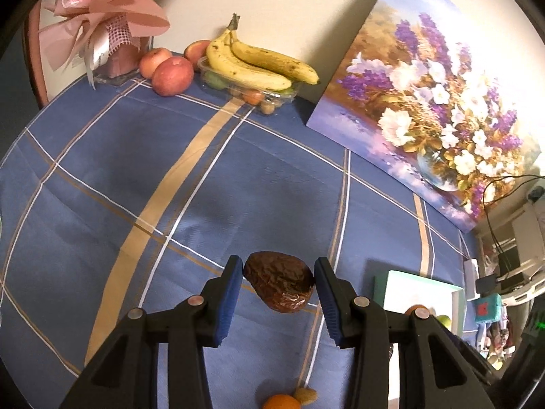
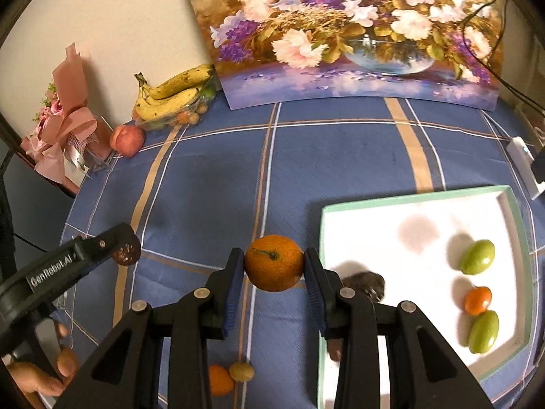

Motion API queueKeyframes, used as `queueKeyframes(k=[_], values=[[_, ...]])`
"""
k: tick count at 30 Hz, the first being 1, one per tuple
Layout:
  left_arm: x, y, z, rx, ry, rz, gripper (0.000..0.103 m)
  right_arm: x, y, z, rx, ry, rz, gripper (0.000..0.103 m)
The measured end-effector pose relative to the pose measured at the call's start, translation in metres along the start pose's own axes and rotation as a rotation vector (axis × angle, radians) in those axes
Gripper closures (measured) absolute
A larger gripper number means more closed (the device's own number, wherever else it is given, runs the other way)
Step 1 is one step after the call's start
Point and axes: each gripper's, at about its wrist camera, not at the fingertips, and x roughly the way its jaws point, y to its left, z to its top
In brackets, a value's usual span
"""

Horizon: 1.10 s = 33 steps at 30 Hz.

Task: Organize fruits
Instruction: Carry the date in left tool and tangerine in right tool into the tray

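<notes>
My left gripper [image 1: 278,284] is clamping a wrinkled brown fruit [image 1: 279,286]; my right gripper [image 2: 274,266] is clamping an orange [image 2: 274,262]. The tray [image 2: 514,225] is lying at three o'clock; bananas [image 2: 170,97] at eleven.

Three apples [image 1: 172,75] sit by two bananas [image 1: 245,64]. One tray [image 2: 511,204] holds two green fruits [image 2: 477,256], one small orange [image 2: 478,300] and one dark wrinkled fruit [image 2: 369,281]. Two tools each carry one fruit: another wrinkled one [image 1: 279,284], one orange [image 2: 274,262]. One painting [image 1: 425,95], one bouquet [image 1: 102,17].
</notes>
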Motion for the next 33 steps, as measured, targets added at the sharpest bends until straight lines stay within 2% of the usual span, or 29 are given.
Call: queueKeyframes(k=[9, 15, 24, 33], values=[[0.001, -0.014, -0.007, 0.029, 0.002, 0.011, 0.057, -0.013, -0.024, -0.003, 0.020, -0.005, -0.008, 0.066], [0.008, -0.033, -0.015, 0.061, 0.024, 0.001, 0.057, -0.015, -0.061, -0.004, 0.079, 0.000, -0.028, 0.066], [0.021, -0.090, -0.038, 0.184, 0.072, -0.043, 0.057, -0.029, -0.133, -0.005, 0.191, -0.019, -0.114, 0.066], [0.051, -0.153, -0.050, 0.329, 0.109, -0.071, 0.057, -0.025, -0.176, 0.007, 0.241, -0.040, -0.181, 0.066]])
